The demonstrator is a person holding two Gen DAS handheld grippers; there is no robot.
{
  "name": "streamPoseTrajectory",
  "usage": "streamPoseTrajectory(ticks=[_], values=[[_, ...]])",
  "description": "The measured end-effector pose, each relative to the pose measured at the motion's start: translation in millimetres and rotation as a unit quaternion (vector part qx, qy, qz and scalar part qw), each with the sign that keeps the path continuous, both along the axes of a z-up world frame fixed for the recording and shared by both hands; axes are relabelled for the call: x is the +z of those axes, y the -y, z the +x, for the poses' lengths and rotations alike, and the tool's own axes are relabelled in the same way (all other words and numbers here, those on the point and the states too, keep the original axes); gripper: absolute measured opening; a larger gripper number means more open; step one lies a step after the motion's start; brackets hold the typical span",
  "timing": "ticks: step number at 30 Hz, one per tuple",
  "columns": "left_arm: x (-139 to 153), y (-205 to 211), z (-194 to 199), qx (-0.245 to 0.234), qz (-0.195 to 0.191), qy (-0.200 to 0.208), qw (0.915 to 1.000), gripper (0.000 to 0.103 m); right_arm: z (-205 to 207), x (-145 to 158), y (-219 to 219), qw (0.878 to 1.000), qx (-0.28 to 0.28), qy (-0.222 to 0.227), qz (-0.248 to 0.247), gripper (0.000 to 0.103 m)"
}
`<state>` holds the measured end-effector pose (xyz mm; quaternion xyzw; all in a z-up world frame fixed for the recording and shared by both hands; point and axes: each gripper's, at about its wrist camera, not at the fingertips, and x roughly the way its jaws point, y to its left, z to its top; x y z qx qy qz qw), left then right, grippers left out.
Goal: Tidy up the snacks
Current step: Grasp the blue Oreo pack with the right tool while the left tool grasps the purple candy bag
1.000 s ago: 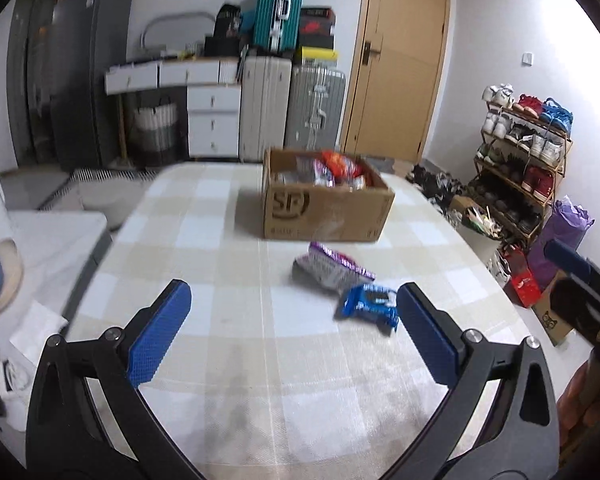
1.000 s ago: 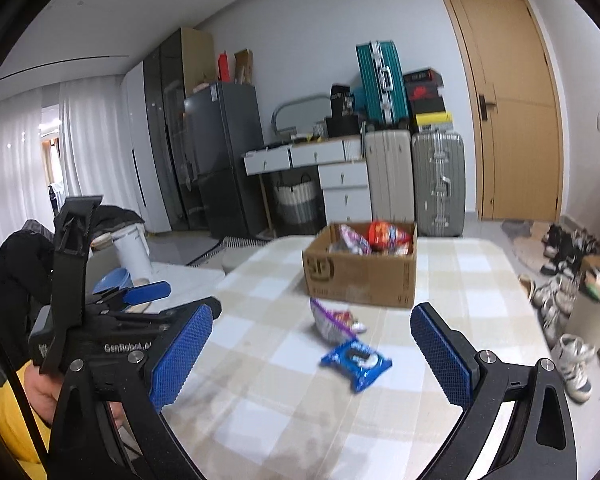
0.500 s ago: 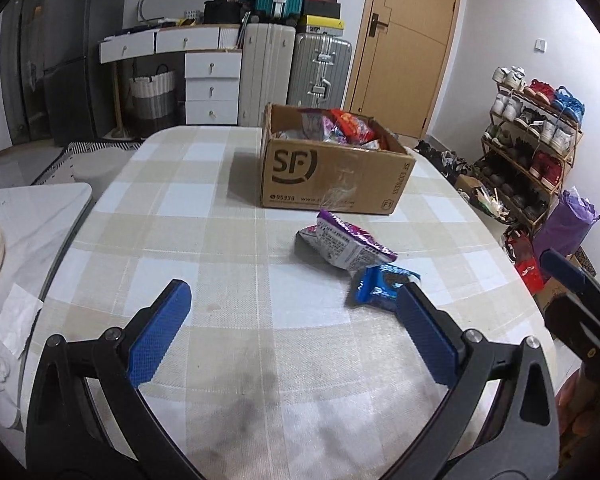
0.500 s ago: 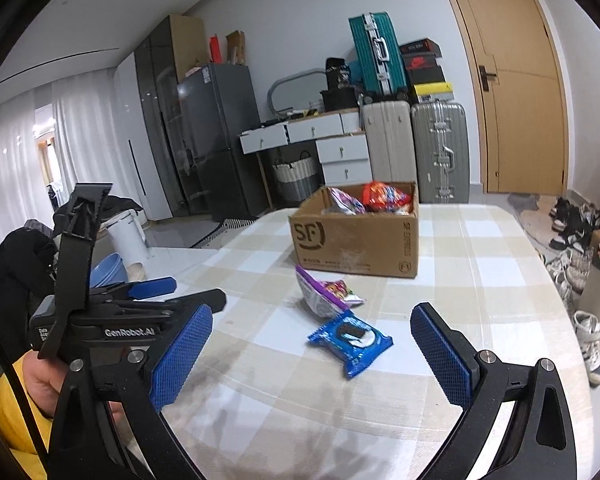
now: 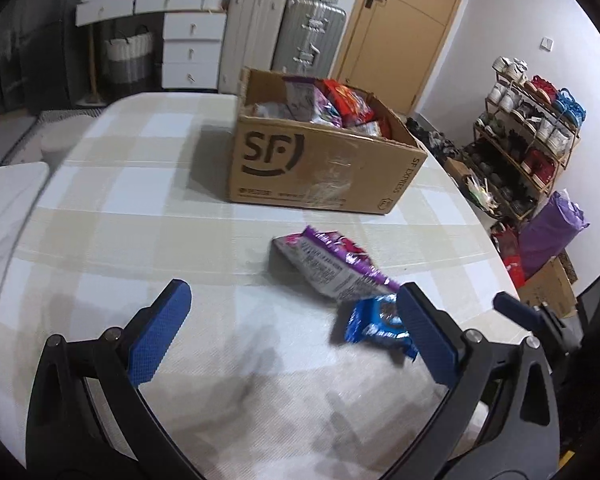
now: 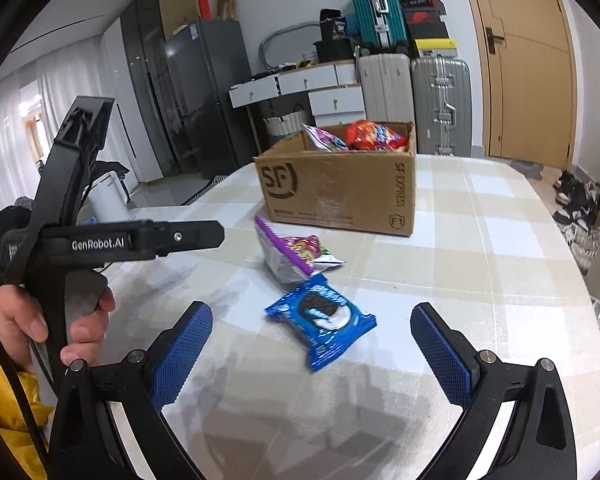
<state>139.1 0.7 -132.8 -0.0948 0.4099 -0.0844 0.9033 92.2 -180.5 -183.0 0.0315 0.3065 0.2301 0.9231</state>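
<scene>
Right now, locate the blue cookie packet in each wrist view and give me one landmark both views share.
Left wrist: the blue cookie packet lies lower right on the table, partly hidden behind the left gripper's right finger.
Right wrist: it lies near the centre, just beyond the open right gripper.
Shared landmark: the cardboard box printed "SF", behind the purple snack bag.

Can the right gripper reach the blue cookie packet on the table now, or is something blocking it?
Probably yes. The right gripper is open, and the blue cookie packet lies flat between its jaws' line of approach. The purple snack bag touches its far edge only.
</scene>
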Motion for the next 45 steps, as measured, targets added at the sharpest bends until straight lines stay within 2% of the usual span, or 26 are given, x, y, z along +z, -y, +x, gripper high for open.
streamPoseTrajectory(ticks=[6,10,12,15,18,23,26,27,28,30,32,35,37,39,41,45], values=[[-20,16,44,-0.008,-0.013,-0.037,0.9992,0.103,20,-15,1,1.000,0.006,-0.020,0.000,0.101],[-35,18,76,0.005,-0.047,-0.075,0.9960,0.102,33,-25,-2,0.999,0.015,-0.040,-0.001,0.101],[-44,20,89,0.003,-0.053,-0.089,0.9946,0.102,42,-31,-3,0.998,0.022,-0.053,-0.003,0.101],[-55,26,101,-0.005,-0.052,-0.104,0.9932,0.096,55,-37,-5,0.997,0.030,-0.068,-0.008,0.101],[-65,27,112,-0.012,-0.073,-0.118,0.9903,0.086,66,-43,-7,0.996,0.036,-0.082,-0.010,0.101],[-71,28,121,-0.021,-0.112,-0.117,0.9865,0.070,73,-48,-14,0.994,0.057,-0.096,-0.013,0.101],[-72,33,126,-0.029,-0.119,-0.119,0.9853,0.059,77,-49,-20,0.993,0.066,-0.098,-0.019,0.101],[-71,33,128,-0.030,-0.124,-0.120,0.9846,0.055,78,-49,-23,0.992,0.068,-0.099,-0.022,0.098],[-71,33,129,-0.029,-0.129,-0.120,0.9839,0.050,80,-51,-26,0.992,0.072,-0.102,-0.026,0.089],[-73,32,131,-0.023,-0.131,-0.123,0.9835,0.047,82,-54,-31,0.991,0.072,-0.110,-0.040,0.078],[-76,26,130,-0.019,-0.153,-0.126,0.9799,0.045,82,-54,-33,0.990,0.071,-0.109,-0.044,0.076],[-80,20,127,-0.008,-0.167,-0.125,0.9780,0.043,83,-54,-34,0.990,0.070,-0.109,-0.050,0.073],[-81,11,124,0.001,-0.175,-0.124,0.9768,0.041,84,-53,-36,0.990,0.067,-0.109,-0.058,0.057],[-82,5,122,0.009,-0.182,-0.124,0.9754,0.040,84,-52,-39,0.990,0.070,-0.110,-0.060,0.051],[-80,0,121,0.015,-0.185,-0.123,0.9749,0.039,81,-52,-44,0.989,0.071,-0.108,-0.069,0.047],[-78,-3,115,0.021,-0.188,-0.118,0.9748,0.038,75,-52,-52,0.990,0.063,-0.100,-0.083,0.046]])
